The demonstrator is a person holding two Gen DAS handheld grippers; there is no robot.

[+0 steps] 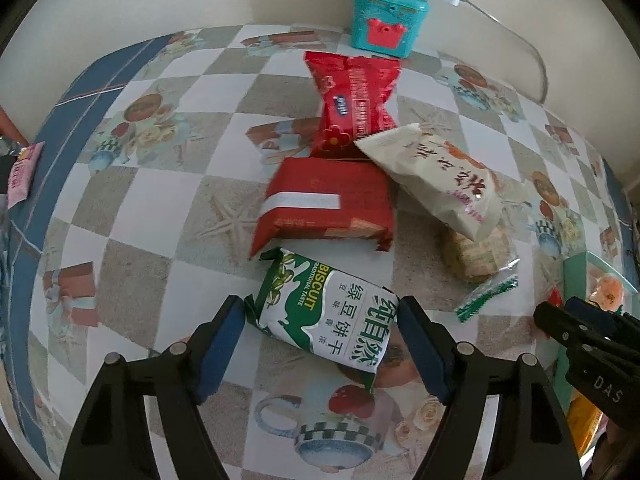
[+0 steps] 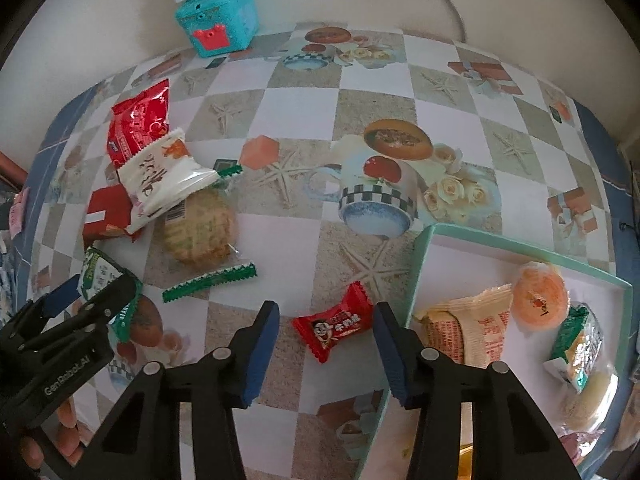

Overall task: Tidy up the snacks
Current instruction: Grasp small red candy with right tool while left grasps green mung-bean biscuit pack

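Note:
My left gripper (image 1: pixel 320 320) is open, its jaws on either side of a green and white biscuit pack (image 1: pixel 324 316) lying on the table; the pads look close to or touching its ends. Beyond it lie a red box-shaped pack (image 1: pixel 324 204), a red bag (image 1: pixel 352 104), a cream bag (image 1: pixel 440 176) and a clear-wrapped round cracker (image 1: pixel 476 252). My right gripper (image 2: pixel 326 316) is open around a small red candy (image 2: pixel 334 326) on the table. The mint-rimmed box (image 2: pixel 424 256) to its right holds several snacks, among them an orange round one (image 2: pixel 540 300).
A teal toy box (image 2: pixel 218 20) with a white device and cable on top stands at the back by the wall. The table wears a checkered cloth (image 2: pixel 372 96). The left gripper shows in the right wrist view (image 2: pixel 80 296). The right gripper shows in the left wrist view (image 1: pixel 576 316).

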